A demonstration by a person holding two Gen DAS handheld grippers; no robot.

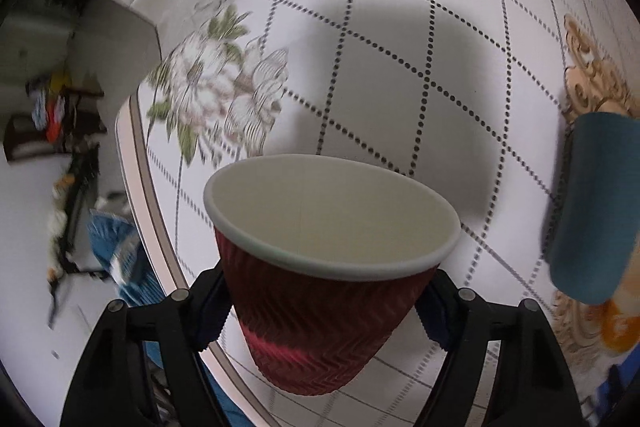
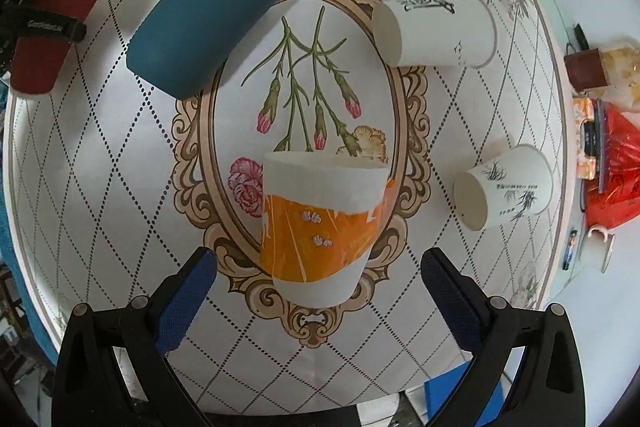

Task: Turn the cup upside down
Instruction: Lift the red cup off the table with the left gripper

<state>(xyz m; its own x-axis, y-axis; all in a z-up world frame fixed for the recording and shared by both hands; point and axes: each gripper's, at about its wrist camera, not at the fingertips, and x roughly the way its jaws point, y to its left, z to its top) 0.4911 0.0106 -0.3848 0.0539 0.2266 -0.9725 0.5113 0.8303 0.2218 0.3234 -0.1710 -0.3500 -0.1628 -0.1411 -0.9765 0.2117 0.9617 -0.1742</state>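
Observation:
My left gripper (image 1: pixel 320 311) is shut on a dark red ribbed paper cup (image 1: pixel 320 323) with a white rim, held above the table with its open mouth facing up and away. The same red cup (image 2: pixel 44 39) shows at the far left of the right wrist view, clamped in the left gripper. My right gripper (image 2: pixel 318 283) is open, its blue-padded fingers (image 2: pixel 188 295) on either side of an orange-and-white cup (image 2: pixel 320 223) that stands on the table mouth down, without touching it.
A teal cup (image 2: pixel 204 19) lies on its side at the back left of the patterned tablecloth (image 2: pixel 100 167). Two white printed cups (image 2: pixel 436 31) (image 2: pixel 504 187) lie on their sides at the right. Clutter and a red bag (image 2: pixel 616 171) sit beyond the table's right edge.

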